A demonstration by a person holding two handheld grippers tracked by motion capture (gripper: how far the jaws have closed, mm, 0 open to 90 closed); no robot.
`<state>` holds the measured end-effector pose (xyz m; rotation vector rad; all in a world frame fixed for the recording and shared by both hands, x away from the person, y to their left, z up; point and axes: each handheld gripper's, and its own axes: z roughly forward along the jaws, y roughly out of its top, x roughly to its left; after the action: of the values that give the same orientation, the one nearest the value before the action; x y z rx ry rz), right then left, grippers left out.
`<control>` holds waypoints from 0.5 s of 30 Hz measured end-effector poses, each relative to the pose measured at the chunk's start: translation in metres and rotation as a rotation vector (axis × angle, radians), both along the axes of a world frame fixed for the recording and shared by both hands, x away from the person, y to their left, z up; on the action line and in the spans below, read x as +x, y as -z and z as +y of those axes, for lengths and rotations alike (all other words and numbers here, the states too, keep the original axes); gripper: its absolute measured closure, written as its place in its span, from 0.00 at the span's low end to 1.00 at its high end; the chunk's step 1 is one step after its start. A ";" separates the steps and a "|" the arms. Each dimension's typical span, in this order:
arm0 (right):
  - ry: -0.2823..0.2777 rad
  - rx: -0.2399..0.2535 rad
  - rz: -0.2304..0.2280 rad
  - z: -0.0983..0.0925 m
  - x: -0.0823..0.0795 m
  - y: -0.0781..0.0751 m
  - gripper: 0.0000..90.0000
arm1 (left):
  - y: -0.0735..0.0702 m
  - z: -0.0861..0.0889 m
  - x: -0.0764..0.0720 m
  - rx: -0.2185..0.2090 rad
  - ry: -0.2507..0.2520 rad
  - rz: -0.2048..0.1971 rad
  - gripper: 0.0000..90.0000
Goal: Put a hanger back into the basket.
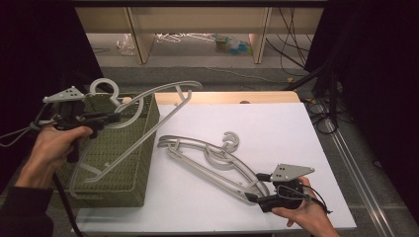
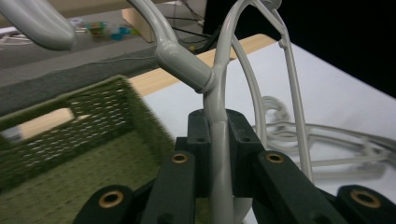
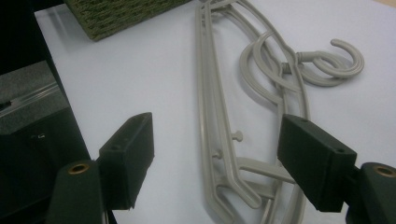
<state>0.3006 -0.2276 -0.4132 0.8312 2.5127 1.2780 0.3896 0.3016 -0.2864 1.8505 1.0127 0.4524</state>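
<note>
1. Left tool: jaws clamped on the neck of a grey plastic clothes hanger, held tilted over the basket.
2. Green woven rectangular basket: at the left edge of the white table, under the held hanger.
3. Right tool: jaws wide apart, astride one end of the hanger pile.
4. Pile of grey plastic hangers: flat at mid-table, just beside the basket.

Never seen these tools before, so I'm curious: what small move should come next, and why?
Probably lower the left gripper so its clamped hanger drops into the green basket. That hanger hangs over the basket, while the right gripper waits open at the hangers on the table.
</note>
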 end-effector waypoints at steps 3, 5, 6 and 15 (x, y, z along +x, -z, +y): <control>-0.003 -0.002 -0.005 0.000 0.001 0.001 0.31 | 0.004 0.016 0.003 0.014 -0.028 -0.009 0.90; -0.003 -0.002 -0.001 0.001 0.001 0.002 0.31 | 0.009 0.027 0.005 -0.001 -0.049 0.000 0.90; -0.006 -0.003 0.001 0.001 0.001 0.002 0.31 | 0.010 0.032 0.007 0.003 -0.060 -0.002 0.90; -0.006 -0.004 0.008 0.002 0.001 0.003 0.31 | 0.025 0.061 0.017 0.044 -0.128 -0.011 0.90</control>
<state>0.3020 -0.2253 -0.4165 0.8301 2.5257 1.2730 0.4068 0.3631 -0.3111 1.8264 1.1257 0.5640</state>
